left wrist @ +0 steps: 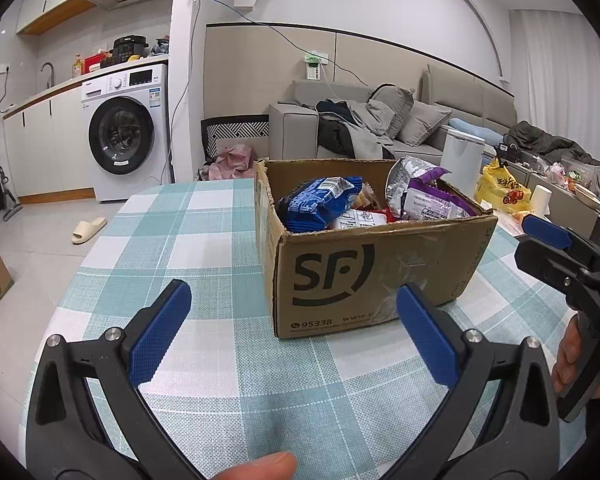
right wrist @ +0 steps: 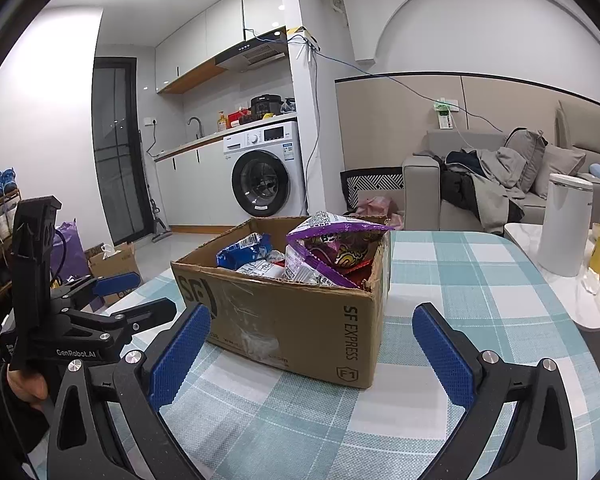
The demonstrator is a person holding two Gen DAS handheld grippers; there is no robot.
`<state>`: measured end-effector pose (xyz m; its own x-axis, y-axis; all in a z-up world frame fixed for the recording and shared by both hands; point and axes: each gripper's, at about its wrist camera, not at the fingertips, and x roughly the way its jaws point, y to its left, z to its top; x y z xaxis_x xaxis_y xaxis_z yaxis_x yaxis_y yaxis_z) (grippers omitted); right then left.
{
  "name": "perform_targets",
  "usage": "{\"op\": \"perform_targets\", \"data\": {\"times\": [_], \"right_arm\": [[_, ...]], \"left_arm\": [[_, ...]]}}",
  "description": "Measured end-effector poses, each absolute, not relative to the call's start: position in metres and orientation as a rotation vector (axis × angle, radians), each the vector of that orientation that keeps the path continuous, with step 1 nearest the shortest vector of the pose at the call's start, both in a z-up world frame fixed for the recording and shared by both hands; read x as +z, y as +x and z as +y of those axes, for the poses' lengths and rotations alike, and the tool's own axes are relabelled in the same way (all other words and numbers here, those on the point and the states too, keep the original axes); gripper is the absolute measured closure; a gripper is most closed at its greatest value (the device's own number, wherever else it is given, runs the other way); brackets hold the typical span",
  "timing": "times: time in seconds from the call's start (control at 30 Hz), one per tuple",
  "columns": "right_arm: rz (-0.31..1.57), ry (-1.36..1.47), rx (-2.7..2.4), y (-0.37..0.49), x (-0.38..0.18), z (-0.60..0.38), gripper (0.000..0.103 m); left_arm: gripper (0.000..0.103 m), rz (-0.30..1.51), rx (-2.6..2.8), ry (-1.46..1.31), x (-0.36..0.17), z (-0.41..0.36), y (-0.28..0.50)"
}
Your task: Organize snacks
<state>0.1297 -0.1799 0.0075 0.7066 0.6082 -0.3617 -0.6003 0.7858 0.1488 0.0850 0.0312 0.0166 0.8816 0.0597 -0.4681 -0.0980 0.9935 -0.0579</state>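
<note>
The box [left wrist: 364, 264] of snacks [left wrist: 320, 204] sits just ahead of both wide-open, empty grippers, left [left wrist: 292, 336] and right [right wrist: 312, 356], about equally near.

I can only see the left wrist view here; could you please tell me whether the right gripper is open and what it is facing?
Observer: The right gripper is open; its blue fingers stand wide apart and empty above the checked tablecloth.
Operator: Thank you. What is straight ahead of it?
Observer: A corner of the cardboard box; the side printed SF EXPRESS lies to the right of that corner.
Operator: Is anything under the purple bag?
Observer: Yes, the purple bag arches over a red and yellow packet.
</note>
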Motion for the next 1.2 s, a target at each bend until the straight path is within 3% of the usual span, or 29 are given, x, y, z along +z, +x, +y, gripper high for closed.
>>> {"op": "perform_targets", "data": {"times": [1.2], "right_arm": [[0.413, 0.02, 0.674, 0.1287, 0.0077, -0.1801, 0.0]], "left_arm": [[0.001, 0.478, 0.076, -0.071, 0.0143, 0.0292, 0.0857]]}}
